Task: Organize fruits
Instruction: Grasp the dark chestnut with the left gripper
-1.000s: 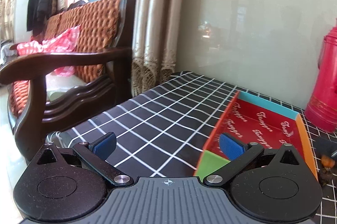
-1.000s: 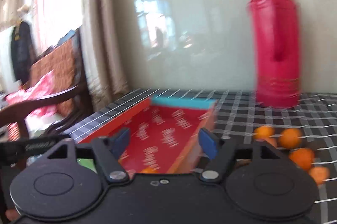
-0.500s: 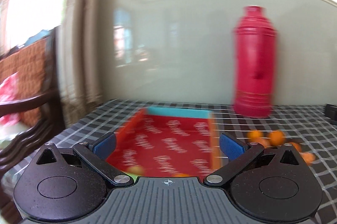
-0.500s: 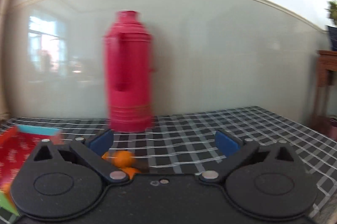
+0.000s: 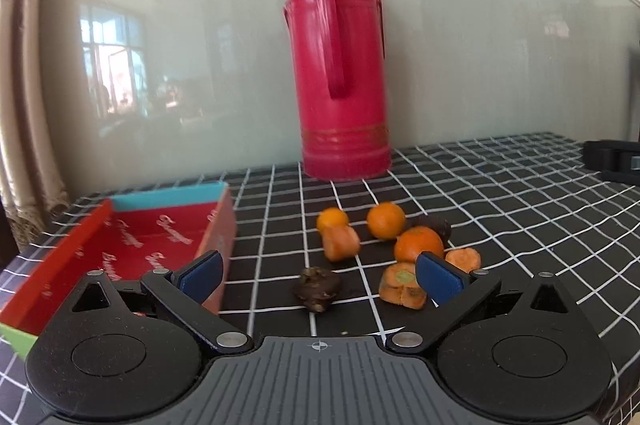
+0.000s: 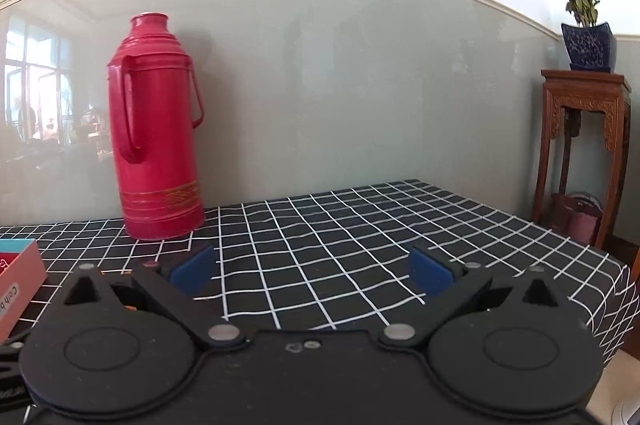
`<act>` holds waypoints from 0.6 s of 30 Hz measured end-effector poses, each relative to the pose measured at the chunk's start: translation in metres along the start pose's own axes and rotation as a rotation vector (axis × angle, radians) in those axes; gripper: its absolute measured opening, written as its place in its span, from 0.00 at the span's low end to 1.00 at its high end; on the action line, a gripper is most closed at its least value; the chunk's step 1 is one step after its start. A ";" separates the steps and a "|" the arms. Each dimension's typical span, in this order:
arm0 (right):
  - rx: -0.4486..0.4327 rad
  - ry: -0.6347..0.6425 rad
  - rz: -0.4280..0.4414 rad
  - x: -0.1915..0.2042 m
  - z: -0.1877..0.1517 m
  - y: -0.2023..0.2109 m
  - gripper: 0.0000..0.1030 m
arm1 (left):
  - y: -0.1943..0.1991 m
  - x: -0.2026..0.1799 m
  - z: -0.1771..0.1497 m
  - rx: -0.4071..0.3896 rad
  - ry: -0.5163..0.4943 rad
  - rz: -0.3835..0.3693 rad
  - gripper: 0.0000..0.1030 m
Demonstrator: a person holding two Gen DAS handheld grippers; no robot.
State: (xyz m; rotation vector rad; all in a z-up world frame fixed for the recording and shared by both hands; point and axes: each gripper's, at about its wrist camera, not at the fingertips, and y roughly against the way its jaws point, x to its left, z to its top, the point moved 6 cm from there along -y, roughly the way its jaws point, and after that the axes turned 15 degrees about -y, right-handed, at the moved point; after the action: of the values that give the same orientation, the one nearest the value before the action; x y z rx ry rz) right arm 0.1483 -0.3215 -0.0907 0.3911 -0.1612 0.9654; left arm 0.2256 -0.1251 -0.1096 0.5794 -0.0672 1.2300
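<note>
fruit: three round oranges [image 5: 386,220], three cut carrot chunks [image 5: 340,243], two dark knobbly lumps [image 5: 317,288] on checked cloth [image 5: 500,209], 12 o'clock of left gripper [image 5: 318,275] | box [image 5: 120,245]: one, red, script unreadable, 10 o'clock | flask [image 6: 154,145]: one | left jaws spread, closing, unladen | right gripper [image 6: 312,271] spread wide, unladen
</note>
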 end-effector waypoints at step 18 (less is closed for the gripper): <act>-0.015 -0.012 -0.003 -0.007 0.002 0.001 0.94 | -0.068 -0.002 -0.020 0.190 0.127 -0.067 0.49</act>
State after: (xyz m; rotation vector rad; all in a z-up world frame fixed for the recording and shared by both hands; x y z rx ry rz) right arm 0.1429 -0.3272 -0.0908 0.3830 -0.1791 0.9586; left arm 0.2814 -0.1322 -0.1532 0.6613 0.1766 1.2126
